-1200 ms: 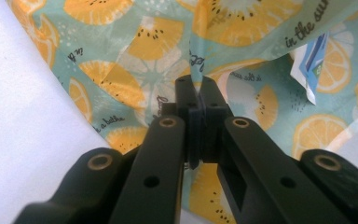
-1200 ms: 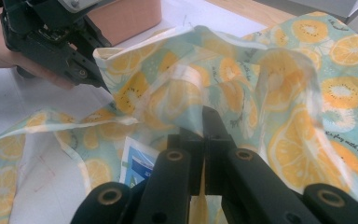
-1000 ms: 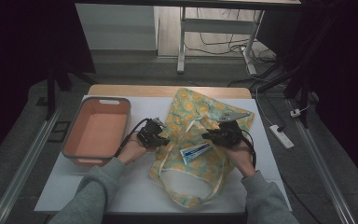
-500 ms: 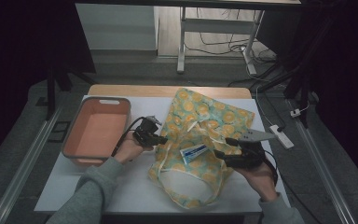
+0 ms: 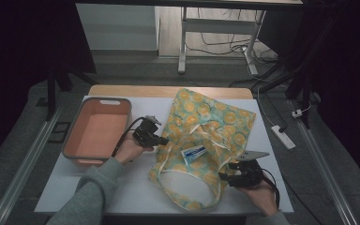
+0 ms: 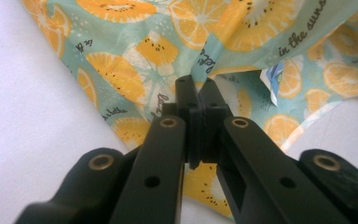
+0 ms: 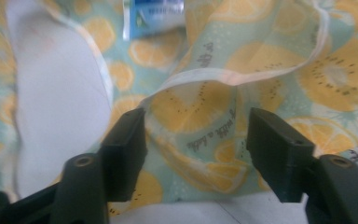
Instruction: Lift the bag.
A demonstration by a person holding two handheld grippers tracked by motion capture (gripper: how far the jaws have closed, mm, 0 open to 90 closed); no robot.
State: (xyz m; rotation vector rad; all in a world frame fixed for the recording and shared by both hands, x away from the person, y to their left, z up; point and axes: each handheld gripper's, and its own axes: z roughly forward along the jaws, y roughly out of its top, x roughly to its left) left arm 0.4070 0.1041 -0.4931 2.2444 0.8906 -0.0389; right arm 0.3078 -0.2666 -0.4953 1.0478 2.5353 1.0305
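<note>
A cloth tote bag point(image 5: 206, 124) printed with orange slices lies flat on the white table point(image 5: 122, 192), its mouth and handles toward me. A blue-and-white packet point(image 5: 194, 153) lies at the bag's mouth. My left gripper point(image 5: 161, 139) is at the bag's left edge, shut on a fold of the fabric point(image 6: 121, 70), with the packet point(image 6: 271, 81) beyond it. My right gripper point(image 5: 224, 176) is low at the bag's near right corner. Its jaws point(image 7: 196, 135) have just been closing a little but stand apart, with a raised fold of the bag point(image 7: 200, 107) between them, untouched by the pads.
A salmon-coloured bin point(image 5: 96, 131) with a grey rim sits at the table's left, just beyond my left hand. A white power strip point(image 5: 282, 137) lies on the floor to the right. Desk legs and cables stand behind the table.
My right gripper let go of the bag near its middle, opened, and moved down toward the near right corner. The left gripper stayed put on the fabric.
</note>
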